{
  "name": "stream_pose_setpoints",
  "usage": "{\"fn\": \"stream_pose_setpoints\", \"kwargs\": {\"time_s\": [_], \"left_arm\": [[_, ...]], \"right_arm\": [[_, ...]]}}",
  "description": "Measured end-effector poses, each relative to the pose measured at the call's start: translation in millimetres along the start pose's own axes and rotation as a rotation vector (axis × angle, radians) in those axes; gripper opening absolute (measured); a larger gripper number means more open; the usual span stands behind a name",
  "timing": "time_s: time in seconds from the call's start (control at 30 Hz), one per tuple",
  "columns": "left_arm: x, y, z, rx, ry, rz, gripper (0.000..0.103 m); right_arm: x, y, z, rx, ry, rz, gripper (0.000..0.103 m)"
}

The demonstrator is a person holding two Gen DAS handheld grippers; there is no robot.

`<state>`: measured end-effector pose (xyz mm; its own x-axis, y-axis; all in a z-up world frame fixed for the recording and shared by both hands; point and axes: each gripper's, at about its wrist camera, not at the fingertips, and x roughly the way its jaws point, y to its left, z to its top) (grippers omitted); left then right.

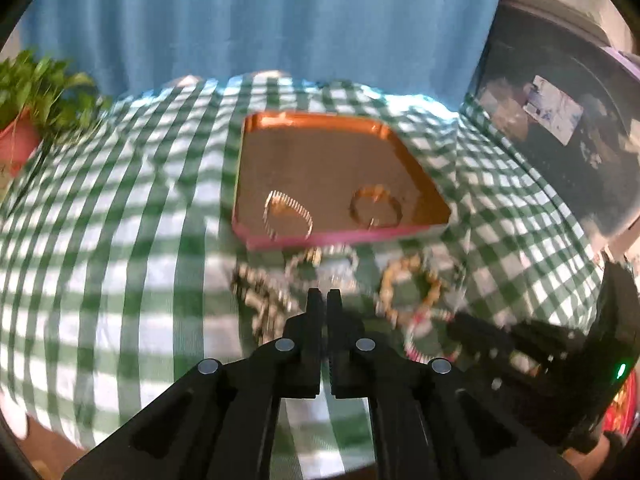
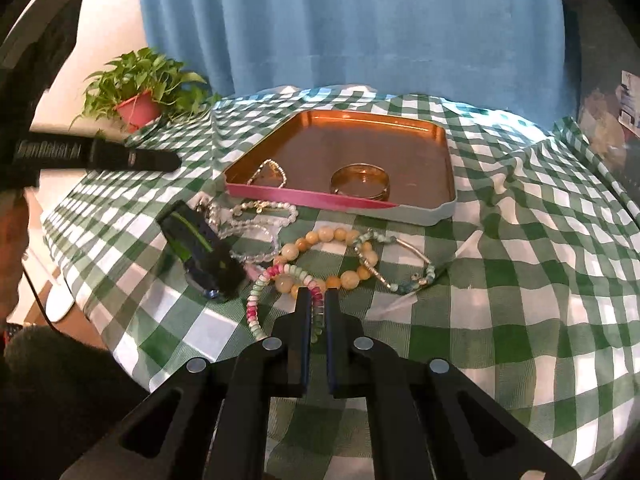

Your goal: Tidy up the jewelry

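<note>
My right gripper (image 2: pixel 317 294) is shut on a pink, green and white bead bracelet (image 2: pixel 260 292), whose strand runs between the fingers. Beside it on the checked cloth lie a yellow bead bracelet (image 2: pixel 340 236), a green and silver bracelet (image 2: pixel 400 244) and a clear bead bracelet (image 2: pixel 256 216). My left gripper (image 1: pixel 323 294) is shut over the blurred pile; whether it pinches anything I cannot tell. From the right wrist view it (image 2: pixel 218 280) sits by the clear beads. The copper tray (image 2: pixel 448 160) holds a gold bangle (image 2: pixel 360 180) and a fine chain bracelet (image 2: pixel 268 172).
A potted plant (image 2: pixel 138 96) stands at the back left on the green checked cloth (image 2: pixel 520 280). A blue curtain (image 2: pixel 360 20) hangs behind the table. A dark bulky object (image 1: pixel 560 140) sits at the right. A person's dark sleeve (image 2: pixel 52 380) is at the lower left.
</note>
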<state>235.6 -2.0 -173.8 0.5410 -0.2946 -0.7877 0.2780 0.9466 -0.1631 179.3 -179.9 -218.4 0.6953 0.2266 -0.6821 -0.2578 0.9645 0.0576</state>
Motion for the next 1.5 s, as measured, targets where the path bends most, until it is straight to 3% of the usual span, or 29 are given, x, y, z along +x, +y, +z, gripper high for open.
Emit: {"fn": "stream_pose_setpoints", "kwargs": {"time_s": [0.07, 0.1, 0.2, 0.4, 0.6, 0.7, 0.73, 0.87, 1.13, 1.37, 1.5], "left_arm": [[-3, 2, -14, -0.029, 0.012, -0.027, 0.011], [-5, 3, -19, -0.052, 0.012, -0.040, 0.019], [0, -3, -30, -0.102, -0.002, -0.111, 0.057], [10, -23, -37, -0.062, -0.031, -0.085, 0.065], [55, -16, -35, -0.093, 0.051, -0.046, 0.065], [53, -19, -37, -0.070, 0.012, -0.015, 0.062], [51, -19, -38, -0.074, 0.006, -0.022, 0.053], [49, -12, -42, -0.103, 0.019, -0.071, 0.052], [5, -8, -45, -0.112, -0.027, -0.078, 0.052], [-47, -10, -25, -0.109, -0.127, -0.012, 0.052], [-92, -21, -14, -0.063, -0.226, 0.002, 0.052]], "right_arm": [[-1, -3, -2, 0.013, 0.006, 0.003, 0.004], [-2, -6, -3, 0.023, 0.008, 0.007, 0.004], [-3, -10, -4, 0.034, 0.013, 0.015, 0.004], [2, -11, -6, 0.031, 0.035, 0.004, 0.005], [14, -10, -7, 0.023, 0.082, -0.010, 0.006], [14, -8, -7, 0.010, 0.080, -0.008, 0.007], [14, -7, -7, -0.004, 0.080, -0.020, 0.005], [12, -6, -7, -0.009, 0.065, -0.031, 0.004], [-15, -13, 3, 0.017, -0.024, -0.051, 0.004], [-59, -4, 17, 0.047, -0.101, -0.073, 0.004], [-88, 9, 25, 0.052, -0.142, -0.069, 0.004]]}}
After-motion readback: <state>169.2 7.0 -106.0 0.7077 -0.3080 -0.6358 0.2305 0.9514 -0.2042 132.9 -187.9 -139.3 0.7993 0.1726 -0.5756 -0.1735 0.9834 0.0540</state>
